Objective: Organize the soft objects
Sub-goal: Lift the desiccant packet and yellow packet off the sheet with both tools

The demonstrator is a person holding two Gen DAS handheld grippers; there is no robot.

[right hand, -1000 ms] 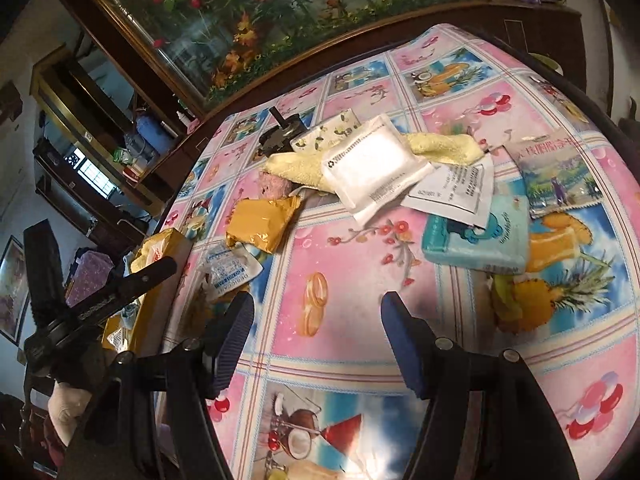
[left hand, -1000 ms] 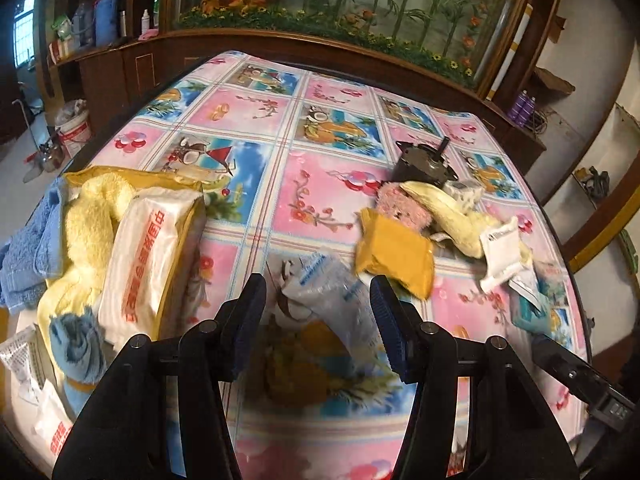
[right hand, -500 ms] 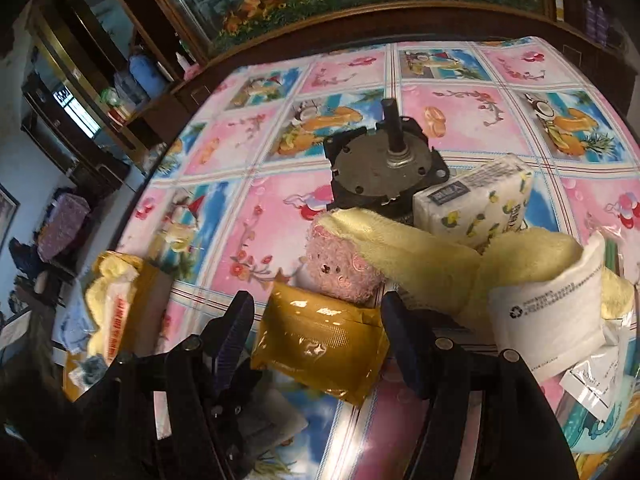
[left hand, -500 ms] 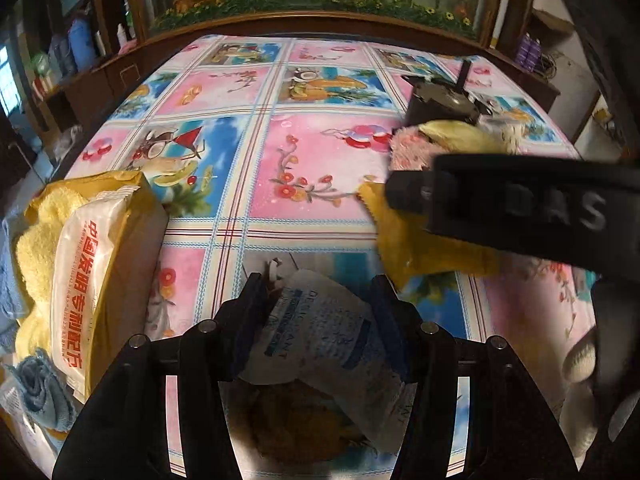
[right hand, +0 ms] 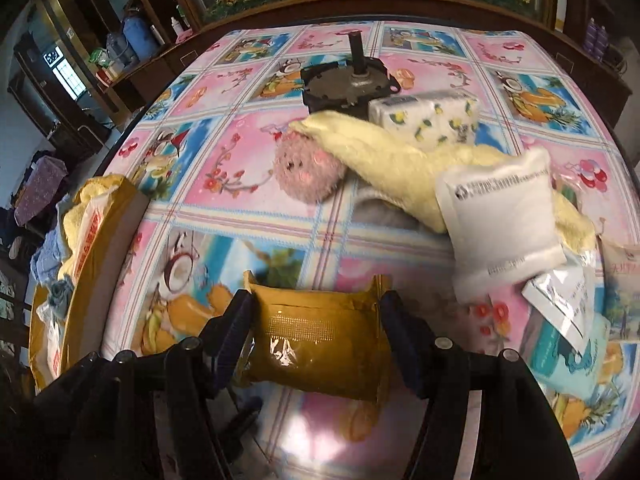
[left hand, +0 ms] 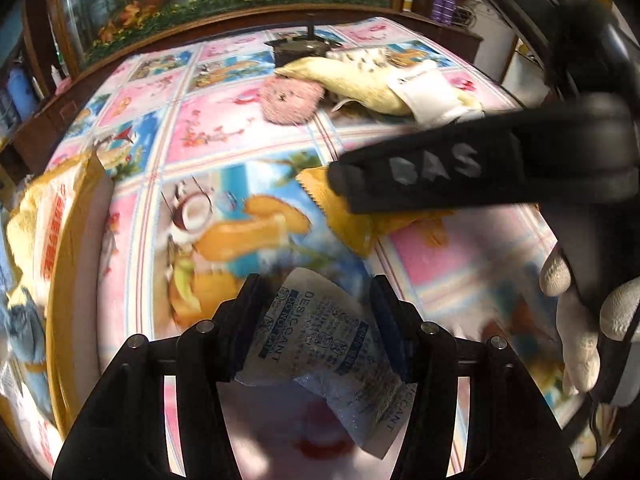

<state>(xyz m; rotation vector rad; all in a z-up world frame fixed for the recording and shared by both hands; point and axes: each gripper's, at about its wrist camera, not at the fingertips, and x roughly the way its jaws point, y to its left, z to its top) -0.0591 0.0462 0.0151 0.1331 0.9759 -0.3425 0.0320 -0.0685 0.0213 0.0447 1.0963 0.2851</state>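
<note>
Since a second ago both tools have dropped from hovering to their targets: the left hand-held gripper [left hand: 316,320] now pinches the white desiccant sachet [left hand: 320,344] between its pads, lifted just off the counter [left hand: 224,128], while the right hand-held gripper [right hand: 316,328] brackets the yellow packet [right hand: 320,332], fingers at its ends, squeeze uncertain. Pick-up looks underway; next, I judge, comes carrying left to the brown box [right hand: 104,240], whose raised rim needs clearing, across open cloth between.
</note>
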